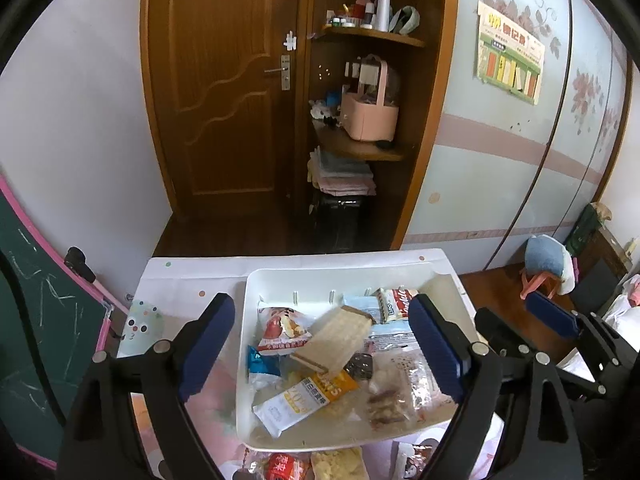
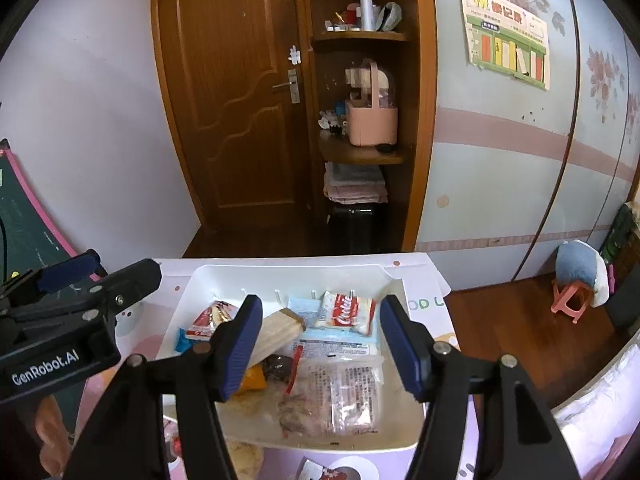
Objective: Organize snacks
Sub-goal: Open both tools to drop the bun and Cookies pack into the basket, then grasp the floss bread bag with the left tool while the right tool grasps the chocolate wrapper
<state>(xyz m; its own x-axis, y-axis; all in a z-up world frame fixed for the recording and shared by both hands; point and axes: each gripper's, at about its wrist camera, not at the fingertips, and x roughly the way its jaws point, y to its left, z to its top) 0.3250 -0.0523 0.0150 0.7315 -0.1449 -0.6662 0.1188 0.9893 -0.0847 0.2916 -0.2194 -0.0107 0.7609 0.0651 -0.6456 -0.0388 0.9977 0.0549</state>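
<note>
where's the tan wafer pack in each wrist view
Left wrist: tan wafer pack lies tilted in the white bin, centre of frame, between the two fingers.
Right wrist: tan wafer pack sits left of centre, just beside the left finger.
Shared landmark: the red-and-white cookie pack by the bin's far wall.

In the left wrist view a red packet [image 1: 280, 467] at six o'clock is cut by the bottom edge; a tan wafer pack [image 1: 335, 340] in the white tray [image 1: 256, 280] is blurred; the small bottles [image 1: 352, 14] on the upper shelf at twelve o'clock are too small to tell; in the right wrist view the left claw [image 2: 82, 280] at nine o'clock runs off the edge.
</note>
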